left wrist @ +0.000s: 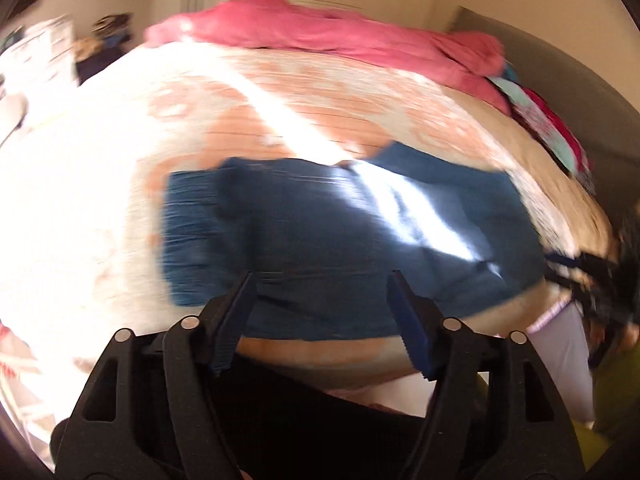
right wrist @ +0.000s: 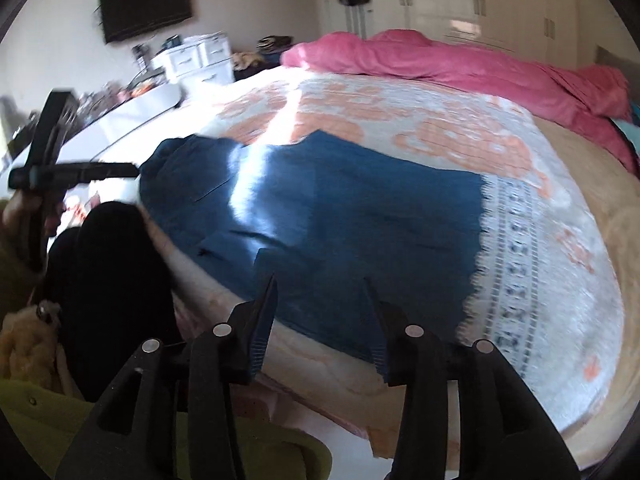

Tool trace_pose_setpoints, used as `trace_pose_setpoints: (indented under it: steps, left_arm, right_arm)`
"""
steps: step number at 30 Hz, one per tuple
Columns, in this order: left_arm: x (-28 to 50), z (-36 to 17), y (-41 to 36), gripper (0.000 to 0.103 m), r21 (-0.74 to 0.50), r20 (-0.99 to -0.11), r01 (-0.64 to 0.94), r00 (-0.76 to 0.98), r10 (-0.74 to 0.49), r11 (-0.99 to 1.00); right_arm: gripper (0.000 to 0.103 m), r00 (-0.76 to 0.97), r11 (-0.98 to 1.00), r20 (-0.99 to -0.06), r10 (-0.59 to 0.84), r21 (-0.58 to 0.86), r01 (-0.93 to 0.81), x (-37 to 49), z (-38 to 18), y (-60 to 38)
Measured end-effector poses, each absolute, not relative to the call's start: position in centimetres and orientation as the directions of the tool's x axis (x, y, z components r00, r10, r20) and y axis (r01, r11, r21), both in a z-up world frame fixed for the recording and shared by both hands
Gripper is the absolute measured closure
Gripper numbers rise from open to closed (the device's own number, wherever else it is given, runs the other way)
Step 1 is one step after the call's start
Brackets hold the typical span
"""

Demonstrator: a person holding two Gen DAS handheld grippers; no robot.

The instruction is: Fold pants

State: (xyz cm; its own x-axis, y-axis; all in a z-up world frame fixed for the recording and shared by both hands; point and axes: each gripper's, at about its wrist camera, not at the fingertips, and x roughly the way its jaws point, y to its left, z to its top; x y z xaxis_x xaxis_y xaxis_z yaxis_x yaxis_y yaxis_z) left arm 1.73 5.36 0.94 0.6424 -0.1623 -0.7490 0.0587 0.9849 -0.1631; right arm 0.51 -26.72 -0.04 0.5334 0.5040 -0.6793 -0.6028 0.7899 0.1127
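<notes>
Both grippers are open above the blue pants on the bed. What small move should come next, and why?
Probably lower the right gripper onto the near edge of the blue pants and close. Both it and the left gripper are open and hold nothing, and the pants lie flat on the patterned bedspread.

The pants (right wrist: 340, 216) are blue cloth, matt and denim-like, a sunlit strip washing them pale. The bedspread (right wrist: 520, 240) beneath is woven fabric with a faintly ribbed, fuzzy nap — orange and white, lace-like at its patterned border. The pink blanket (right wrist: 460, 60) looks soft and plush (motion blur hides finer texture). The left gripper (left wrist: 324, 280) and right gripper (right wrist: 322, 284) are matt black plastic with ridged blue pads (left wrist: 412, 328) and shiny metal pins. The television (right wrist: 146, 6) is dark and smooth.
</notes>
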Motion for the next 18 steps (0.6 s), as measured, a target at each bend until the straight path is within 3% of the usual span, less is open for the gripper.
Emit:
trace_pose_setpoints:
  steps: [5,9,10,11,12,18]
  left_arm:
    - [3.4,-0.5,9.5,0.031,-0.201,-0.778,-0.141,0.624,-0.07,0.969]
    - [5.0,-1.3,10.1,0.029,-0.243,-0.78,-0.166,0.62,-0.09,0.956]
    - [5.5,-1.6,10.4,0.031,-0.247,-0.783,-0.179,0.616,-0.088,0.952]
    - [5.9,-1.9,10.5,0.054,-0.245,-0.785,-0.197,0.615,-0.074,0.949]
    - [6.3,-2.1,10.7,0.067,-0.244,-0.788,-0.204,0.612,-0.071,0.948]
    - [5.4,-1.5,11.7,0.067,-0.252,-0.77,-0.208,0.634,-0.066,0.945]
  right_arm:
    - [0.062,0.512,0.707,-0.718,0.472,-0.039,-0.706,-0.1,-1.3,-21.8]
    - [0.063,0.538,0.68,-0.74,0.405,-0.149,-0.718,0.7,-2.5,-19.7]
    - [0.074,0.538,0.678,-0.746,0.393,-0.16,-0.717,1.0,-2.8,-19.4]
    - [0.1,0.522,0.67,-0.761,0.385,-0.159,-0.726,1.4,-3.2,-19.1]
    - [0.1,0.513,0.663,-0.77,0.379,-0.16,-0.731,1.5,-3.5,-19.3]
    - [0.099,0.462,0.633,-0.777,0.427,-0.109,-0.767,1.1,-4.5,-20.3]
